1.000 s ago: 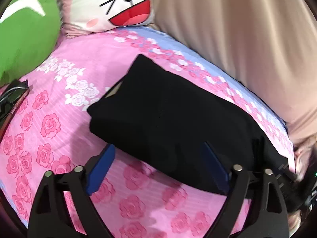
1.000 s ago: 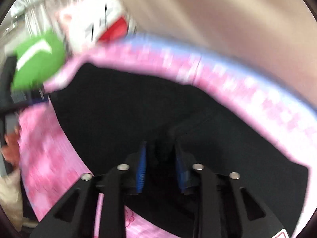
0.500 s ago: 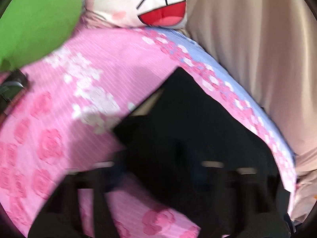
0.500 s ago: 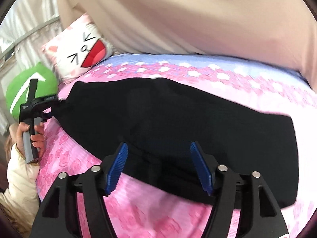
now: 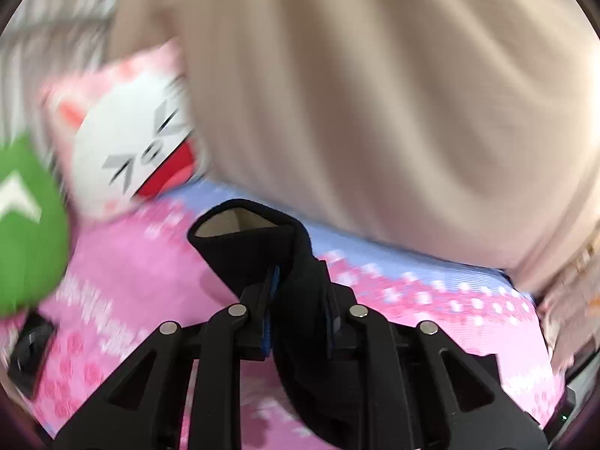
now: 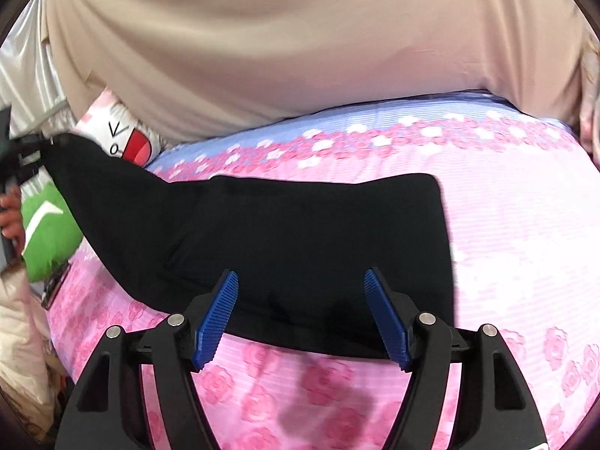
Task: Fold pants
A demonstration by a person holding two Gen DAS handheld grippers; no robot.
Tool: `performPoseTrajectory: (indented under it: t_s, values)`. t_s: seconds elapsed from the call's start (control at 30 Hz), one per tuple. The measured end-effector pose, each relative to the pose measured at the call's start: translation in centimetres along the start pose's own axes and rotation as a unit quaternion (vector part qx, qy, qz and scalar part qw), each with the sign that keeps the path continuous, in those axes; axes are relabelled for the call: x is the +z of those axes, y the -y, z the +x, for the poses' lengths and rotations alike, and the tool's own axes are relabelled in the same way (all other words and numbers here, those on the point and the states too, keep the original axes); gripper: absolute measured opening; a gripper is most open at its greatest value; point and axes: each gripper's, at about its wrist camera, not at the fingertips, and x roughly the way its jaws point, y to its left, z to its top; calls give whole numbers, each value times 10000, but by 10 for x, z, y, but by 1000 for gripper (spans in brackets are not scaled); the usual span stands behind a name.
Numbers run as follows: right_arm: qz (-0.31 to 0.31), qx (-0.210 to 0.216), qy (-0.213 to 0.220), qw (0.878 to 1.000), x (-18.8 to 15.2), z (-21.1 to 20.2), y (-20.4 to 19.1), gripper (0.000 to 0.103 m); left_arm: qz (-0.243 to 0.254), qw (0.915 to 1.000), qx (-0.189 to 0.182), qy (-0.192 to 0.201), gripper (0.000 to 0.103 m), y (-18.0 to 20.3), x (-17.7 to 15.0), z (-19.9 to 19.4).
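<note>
The black pants (image 6: 285, 240) lie folded lengthwise on the pink rose bedsheet (image 6: 525, 247). My left gripper (image 5: 298, 307) is shut on one end of the pants (image 5: 262, 247) and holds it lifted off the bed; the open leg hem with its tan lining shows above the fingers. In the right wrist view that lifted end rises at the far left (image 6: 63, 153). My right gripper (image 6: 300, 315) is open and empty, just over the near edge of the pants.
A white cat-face cushion (image 5: 138, 150) and a green cushion (image 5: 26, 225) sit at the head of the bed. A beige curtain (image 6: 300, 37) hangs behind the bed. A dark flat object (image 5: 30, 352) lies at the bed's left edge.
My left gripper closed on the end of the pants and lifted it. My right gripper let go of the pants, opened and drew back to the near edge.
</note>
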Motion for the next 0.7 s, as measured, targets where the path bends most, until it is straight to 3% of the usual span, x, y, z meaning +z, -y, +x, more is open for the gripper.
performPoseTrajectory:
  t_s: [0.17, 0.3, 0.5, 0.6, 0.7]
  values:
    - [311, 21, 216, 9993, -5, -22, 37, 69, 850, 9950, -484, 207, 13, 108, 15, -22]
    - [482, -35, 388, 9981, -7, -42, 65, 69, 1448, 9845, -984, 62, 13, 192, -6, -31]
    - [593, -216, 628, 9960, -12, -70, 97, 71, 2110, 9617, -1545, -818, 13, 280, -86, 0]
    - [689, -252, 693, 9949, -16, -80, 110, 72, 2182, 9507, -1661, -1451, 13, 299, -137, 32]
    - [742, -273, 673, 9946, -21, -82, 119, 72, 2219, 9427, -1684, -1836, 13, 311, -183, 53]
